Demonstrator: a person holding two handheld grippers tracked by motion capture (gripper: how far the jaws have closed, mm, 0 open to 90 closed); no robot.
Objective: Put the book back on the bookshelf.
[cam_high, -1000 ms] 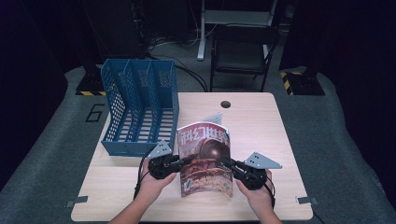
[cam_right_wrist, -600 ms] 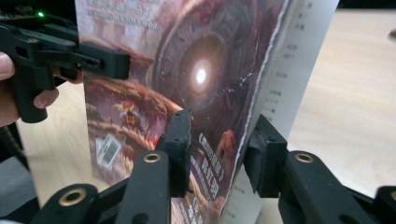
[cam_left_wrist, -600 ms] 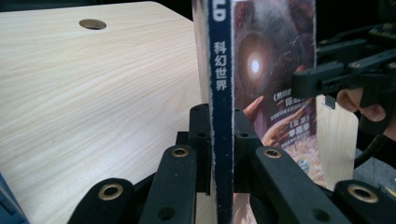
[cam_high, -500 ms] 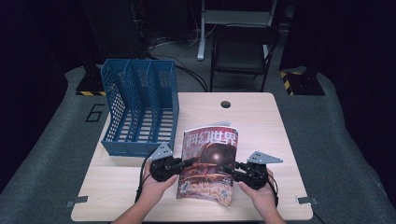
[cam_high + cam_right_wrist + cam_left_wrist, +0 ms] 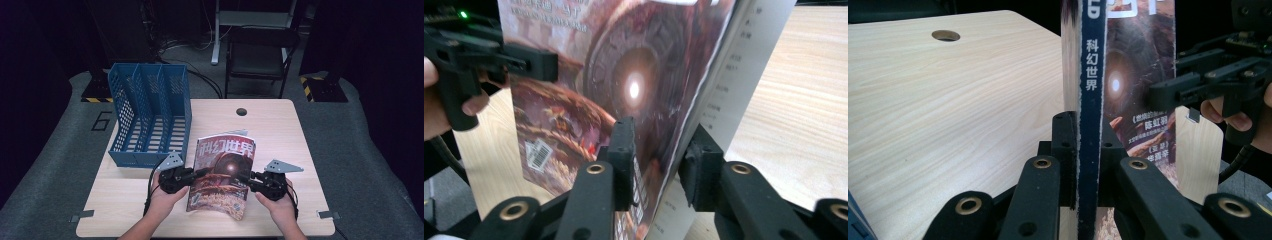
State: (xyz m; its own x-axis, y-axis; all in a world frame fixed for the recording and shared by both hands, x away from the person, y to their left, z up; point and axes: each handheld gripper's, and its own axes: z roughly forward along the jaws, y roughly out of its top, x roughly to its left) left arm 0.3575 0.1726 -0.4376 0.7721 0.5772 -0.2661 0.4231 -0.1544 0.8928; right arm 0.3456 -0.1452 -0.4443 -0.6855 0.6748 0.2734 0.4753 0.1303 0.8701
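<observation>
A magazine (image 5: 222,175) with a red-brown cover and white title is held up off the wooden table (image 5: 280,130), between both hands. My left gripper (image 5: 202,172) is shut on its dark blue spine (image 5: 1090,100), with both pads pressed to it (image 5: 1088,150). My right gripper (image 5: 245,177) is at the opposite, open edge. In the right gripper view its jaws (image 5: 659,150) straddle the cover (image 5: 634,75) and the white pages behind it. They have just been closing but still stand apart, not pressing. The left gripper (image 5: 539,62) shows across the cover.
A blue three-slot file rack (image 5: 150,120) stands at the table's back left, just beyond my left hand. A round cable hole (image 5: 242,111) sits near the far edge. A dark chair (image 5: 260,50) stands behind the table. Bare wood lies to the right of the magazine.
The magazine's right edge has swung outward, so its cover faces the high camera more fully. My right gripper has shifted slightly right with it. My left gripper has stayed put.
</observation>
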